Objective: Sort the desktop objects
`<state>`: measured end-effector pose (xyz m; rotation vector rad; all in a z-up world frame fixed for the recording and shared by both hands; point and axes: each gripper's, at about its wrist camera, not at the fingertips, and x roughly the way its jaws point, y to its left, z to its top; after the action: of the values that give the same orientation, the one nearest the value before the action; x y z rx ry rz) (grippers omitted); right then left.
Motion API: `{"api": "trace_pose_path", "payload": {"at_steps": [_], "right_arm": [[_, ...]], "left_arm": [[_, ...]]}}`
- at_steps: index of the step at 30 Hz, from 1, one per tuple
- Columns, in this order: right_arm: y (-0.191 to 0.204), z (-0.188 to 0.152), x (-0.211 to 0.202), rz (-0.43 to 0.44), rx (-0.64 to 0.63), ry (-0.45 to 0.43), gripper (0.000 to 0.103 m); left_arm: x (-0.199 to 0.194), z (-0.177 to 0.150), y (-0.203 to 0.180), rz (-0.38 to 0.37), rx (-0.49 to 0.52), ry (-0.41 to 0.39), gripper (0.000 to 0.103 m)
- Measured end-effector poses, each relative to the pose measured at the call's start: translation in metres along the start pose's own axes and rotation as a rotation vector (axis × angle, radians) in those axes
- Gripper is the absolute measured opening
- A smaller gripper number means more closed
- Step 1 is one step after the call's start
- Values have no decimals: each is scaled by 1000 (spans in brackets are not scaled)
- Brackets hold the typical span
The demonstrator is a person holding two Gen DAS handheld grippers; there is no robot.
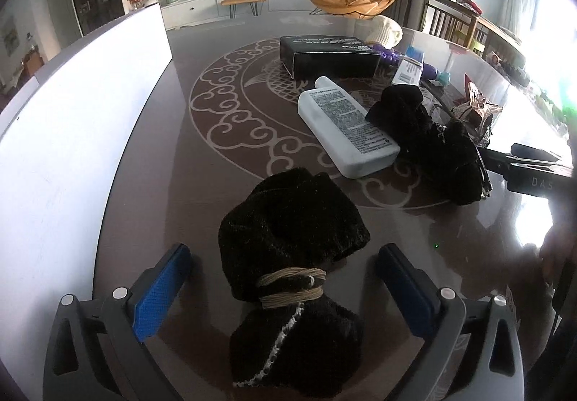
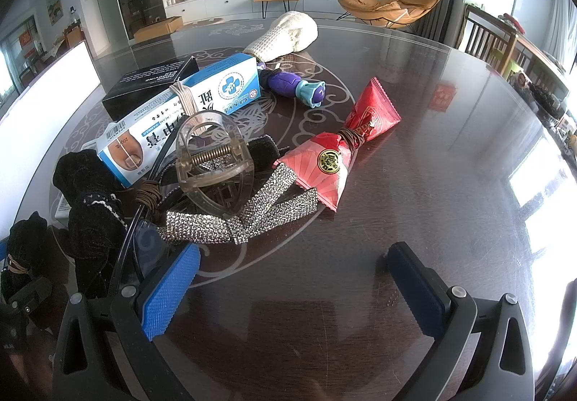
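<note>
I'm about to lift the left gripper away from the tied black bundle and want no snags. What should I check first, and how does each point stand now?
1. Left gripper jaws clear of the black bundle: ok, both blue pads stand apart from it.
2. Bundle resting on the table: ok, it lies on the surface unheld.
3. Tan cord still wrapped round the bundle: ok.
4. Room beside the bundle: ok, the white bottle lies apart from it.
5. Right gripper empty: ok, open over bare table.
6. Right gripper clear of the rhinestone bow: cannot tell, its left pad sits very close.
</note>
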<state>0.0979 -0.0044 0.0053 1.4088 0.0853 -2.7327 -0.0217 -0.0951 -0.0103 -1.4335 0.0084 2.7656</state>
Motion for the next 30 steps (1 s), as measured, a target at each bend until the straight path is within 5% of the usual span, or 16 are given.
{"api": "trace_pose_path", "payload": {"at_steps": [30], "right_arm": [[-2, -1, 1, -1, 0, 0, 103]], "left_arm": [[-6, -7, -3, 10, -6, -9, 103]]}}
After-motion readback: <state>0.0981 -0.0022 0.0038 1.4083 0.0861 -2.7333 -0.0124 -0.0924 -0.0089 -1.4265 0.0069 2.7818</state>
